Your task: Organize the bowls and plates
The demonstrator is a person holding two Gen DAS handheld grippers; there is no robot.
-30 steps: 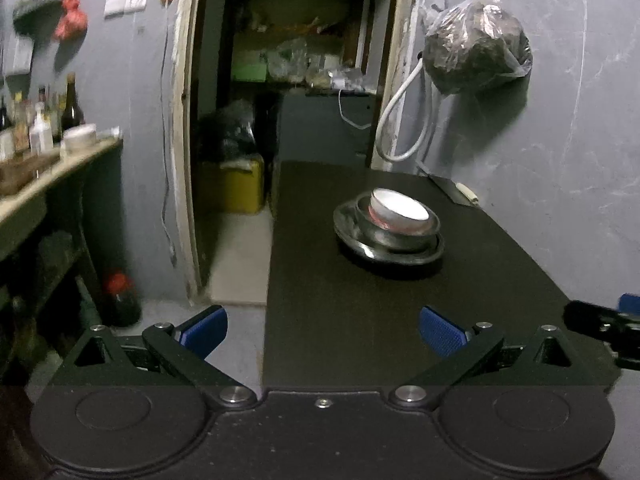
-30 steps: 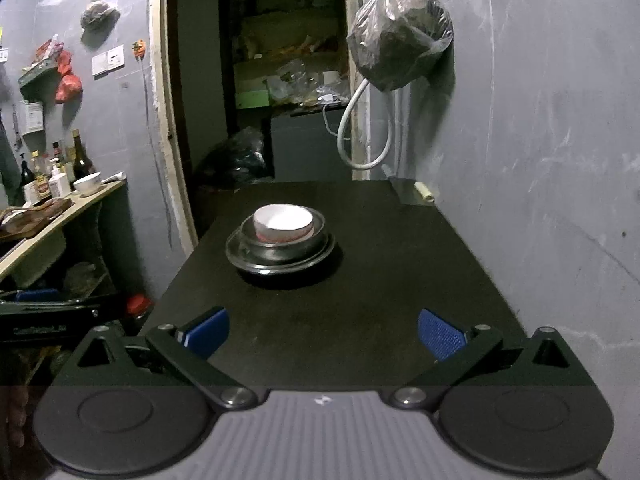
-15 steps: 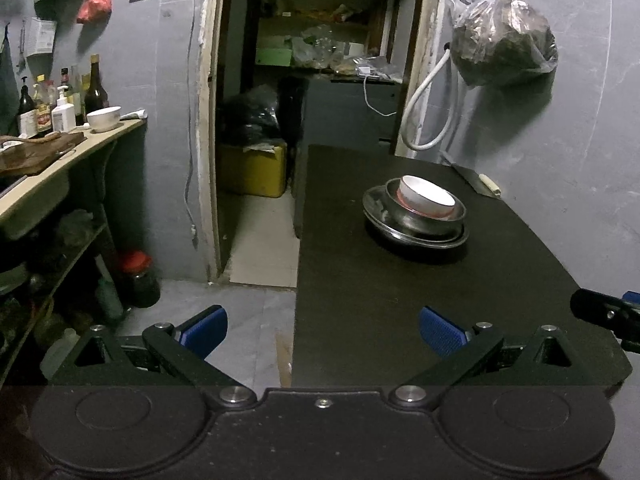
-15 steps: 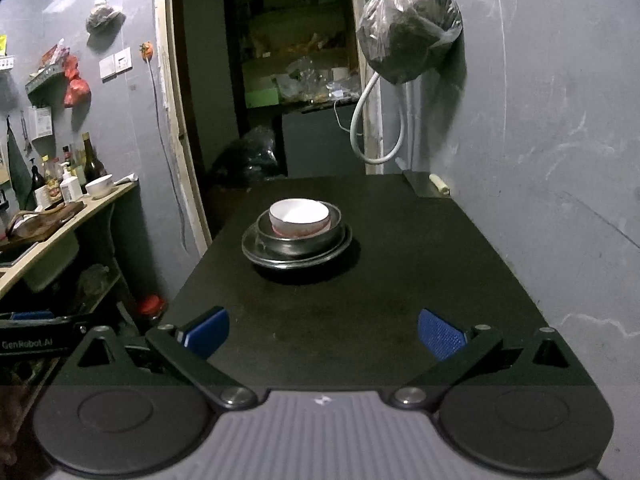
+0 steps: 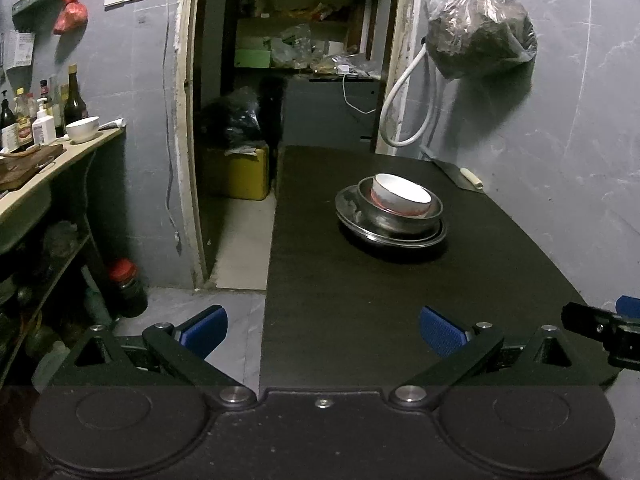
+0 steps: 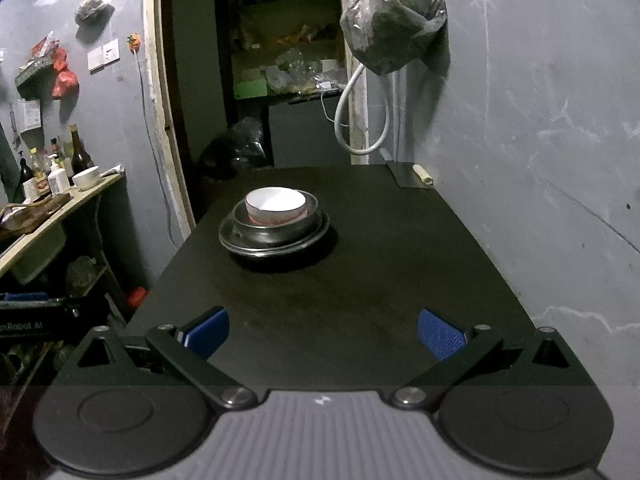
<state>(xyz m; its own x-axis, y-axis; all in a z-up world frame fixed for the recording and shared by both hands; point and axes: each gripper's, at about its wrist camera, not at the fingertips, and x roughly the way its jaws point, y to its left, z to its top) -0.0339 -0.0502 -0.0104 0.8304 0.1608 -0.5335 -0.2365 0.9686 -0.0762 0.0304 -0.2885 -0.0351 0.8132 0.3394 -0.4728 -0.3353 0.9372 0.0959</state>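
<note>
Currently left tool (image 5: 323,326): fingers apart, empty, over near left edge of dark surface (image 5: 360,300). Stack well ahead at 1 o'clock: white bowl (image 5: 401,199) nested in metal bowl (image 5: 400,220) on metal plate (image 5: 390,234). White bowl likely ceramic: stiff, fragile, slippery; grip rim. Right tool (image 6: 323,328): fingers apart, empty; stack well ahead at 11 o'clock.

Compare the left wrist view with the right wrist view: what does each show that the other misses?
Left wrist only: the yellow box on the floor past the doorway, the red-capped jar, and the right gripper's tip at the frame edge. Right wrist only: a small bag hung high on the wall. Both: the white bowl nested in a metal bowl on a metal plate, and a hanging bag.
</note>
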